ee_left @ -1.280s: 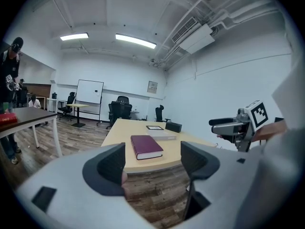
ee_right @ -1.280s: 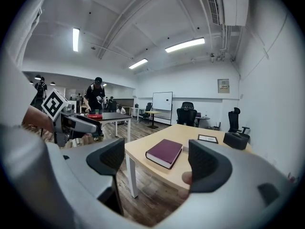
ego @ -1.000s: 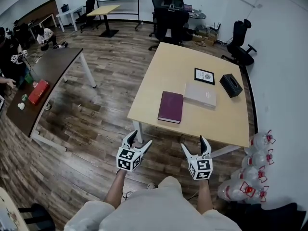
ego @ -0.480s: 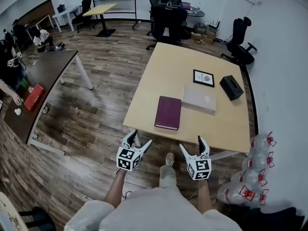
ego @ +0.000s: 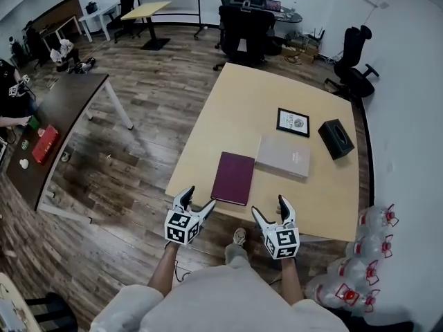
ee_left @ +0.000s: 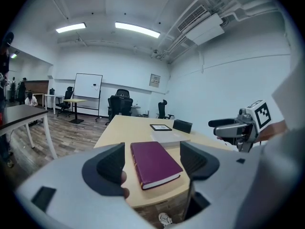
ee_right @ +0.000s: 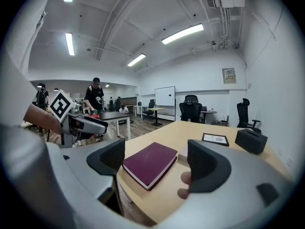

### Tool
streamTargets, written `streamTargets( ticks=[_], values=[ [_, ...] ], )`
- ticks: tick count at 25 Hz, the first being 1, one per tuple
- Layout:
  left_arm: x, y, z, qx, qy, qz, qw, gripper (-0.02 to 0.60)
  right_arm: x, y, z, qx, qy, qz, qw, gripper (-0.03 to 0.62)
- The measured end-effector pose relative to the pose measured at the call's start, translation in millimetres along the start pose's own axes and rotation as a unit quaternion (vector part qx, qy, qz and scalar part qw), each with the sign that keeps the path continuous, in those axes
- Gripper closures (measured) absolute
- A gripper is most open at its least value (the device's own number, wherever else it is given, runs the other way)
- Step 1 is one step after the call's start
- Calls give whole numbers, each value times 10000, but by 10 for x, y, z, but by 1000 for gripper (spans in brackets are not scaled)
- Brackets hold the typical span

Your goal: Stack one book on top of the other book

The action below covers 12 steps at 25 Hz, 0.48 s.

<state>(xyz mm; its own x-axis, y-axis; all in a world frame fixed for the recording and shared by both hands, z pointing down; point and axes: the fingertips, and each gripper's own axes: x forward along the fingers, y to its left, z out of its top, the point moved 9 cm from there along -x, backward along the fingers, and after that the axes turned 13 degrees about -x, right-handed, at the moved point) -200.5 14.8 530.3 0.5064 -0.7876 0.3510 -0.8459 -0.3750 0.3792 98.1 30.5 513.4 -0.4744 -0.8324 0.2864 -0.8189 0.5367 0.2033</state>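
Observation:
A maroon book (ego: pixel 233 178) lies flat near the front edge of the light wooden table (ego: pixel 225 116); it also shows as the maroon book (ee_left: pixel 153 163) and the maroon book (ee_right: pixel 149 163) in the gripper views. A pale grey book (ego: pixel 284 157) lies beside it to the right, close or touching. My left gripper (ego: pixel 197 204) is open, just short of the table's front edge, left of the maroon book. My right gripper (ego: pixel 270 211) is open too, at the front edge below the grey book. Both are empty.
A framed picture (ego: pixel 293 122) and a black tissue box (ego: pixel 336 138) sit further back on the table. Water bottles (ego: pixel 356 277) stand on the floor at the right. A dark desk (ego: pixel 62 126) with a person stands at the left; office chairs (ego: pixel 243 16) beyond.
The person has stepped closer to the table. Both grippers now reach its front edge, still open and empty. The books have not moved on the table.

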Motion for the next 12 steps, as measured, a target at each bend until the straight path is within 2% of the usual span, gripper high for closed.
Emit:
streamTargets(
  ticks=[12],
  values=[
    [848, 18, 334, -58, 133, 449, 9989, 219, 744, -779, -23, 217, -45, 481, 9986, 192]
  ],
)
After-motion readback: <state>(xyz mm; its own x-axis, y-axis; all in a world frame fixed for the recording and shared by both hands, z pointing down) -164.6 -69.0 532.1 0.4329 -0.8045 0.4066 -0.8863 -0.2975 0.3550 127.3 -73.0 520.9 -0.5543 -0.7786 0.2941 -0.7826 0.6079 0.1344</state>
